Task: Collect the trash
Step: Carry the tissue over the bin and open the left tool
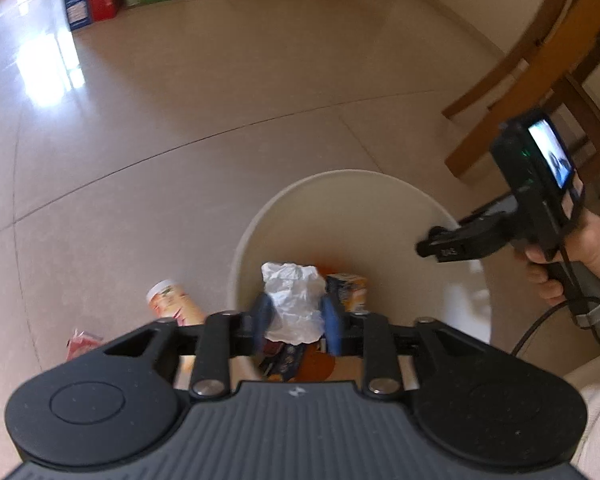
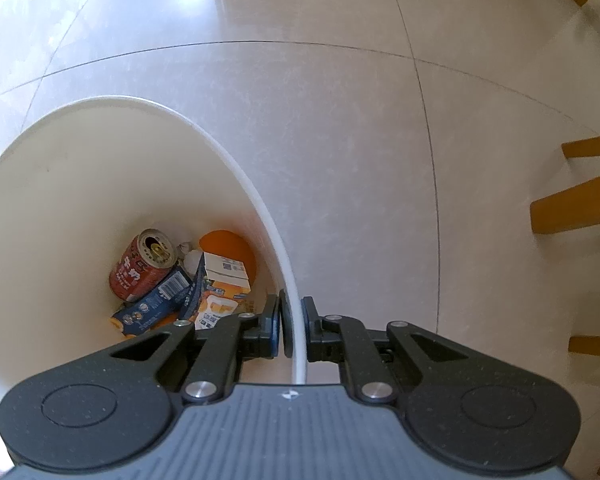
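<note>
Paper [image 1: 294, 300]: light, crushable; my left fingers [image 1: 265, 322] loosely flank it, above bin [image 1: 340, 184].
Rim: right fingers [image 2: 287, 324] pinch it, six o'clock.

**Little legible print, most of it down in the bin**

White characters run down the red drinks can [image 2: 134, 276], too small to make out. There's a barcode on the blue packet [image 2: 160, 300] and blue square codes on the white-and-orange carton [image 2: 224, 274]. Pale lettering on the right gripper [image 1: 426, 245] is blurred and unreadable.

light: bright daylight | glare: floor [image 1: 48, 64] (upper left) | edges: fisheye-bent, slightly blurred
</note>
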The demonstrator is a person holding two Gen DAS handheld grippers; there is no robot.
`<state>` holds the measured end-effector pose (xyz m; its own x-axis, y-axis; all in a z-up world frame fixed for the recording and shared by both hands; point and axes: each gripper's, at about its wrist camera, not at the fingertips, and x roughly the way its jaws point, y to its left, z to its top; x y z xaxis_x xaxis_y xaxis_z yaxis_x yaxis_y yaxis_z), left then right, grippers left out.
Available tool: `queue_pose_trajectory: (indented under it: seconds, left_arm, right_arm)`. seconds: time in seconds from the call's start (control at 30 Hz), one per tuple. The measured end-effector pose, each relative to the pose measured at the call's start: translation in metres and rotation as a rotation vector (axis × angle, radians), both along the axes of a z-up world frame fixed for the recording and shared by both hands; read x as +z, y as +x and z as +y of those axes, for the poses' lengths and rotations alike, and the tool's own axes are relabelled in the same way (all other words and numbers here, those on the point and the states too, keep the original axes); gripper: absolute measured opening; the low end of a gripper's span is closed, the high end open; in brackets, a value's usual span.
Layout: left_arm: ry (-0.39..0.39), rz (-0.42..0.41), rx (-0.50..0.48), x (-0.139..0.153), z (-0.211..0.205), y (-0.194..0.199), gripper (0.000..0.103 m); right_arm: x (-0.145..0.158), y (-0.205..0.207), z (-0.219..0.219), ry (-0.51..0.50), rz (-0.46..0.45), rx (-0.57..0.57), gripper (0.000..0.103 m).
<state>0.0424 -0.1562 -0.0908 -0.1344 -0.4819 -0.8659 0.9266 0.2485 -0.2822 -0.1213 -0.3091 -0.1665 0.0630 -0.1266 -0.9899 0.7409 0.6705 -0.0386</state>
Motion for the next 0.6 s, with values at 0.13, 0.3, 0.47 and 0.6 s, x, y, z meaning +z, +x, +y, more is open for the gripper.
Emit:
queue_pose_trajectory:
  seconds: [0.13,0.3,0.47,0.6]
  left_arm:
    - [-0.019,-0.011,-0.015,-0.001,-0.006,-0.015,0.076]
    - [-0.018,-0.022,0.017,0.003,0.0,-0.007,0.087]
    - [-0.011,-0.046,0.094,0.001,0.016,0.021,0.091]
    - [0.008,-0.073,0.156,-0.008,0.035,0.046,0.094]
  right_arm:
    - [0.0,-0.001,-0.001,0.008,-0.008,-0.011,0.013]
    - [0.0,-0.001,0.0,0.006,-0.008,-0.009,0.013]
    - [0.0,-0.003,-0.002,0.009,-0.011,-0.017,0.013]
    - [0.002,-0.004,-0.005,0.019,-0.025,-0.031,0.013]
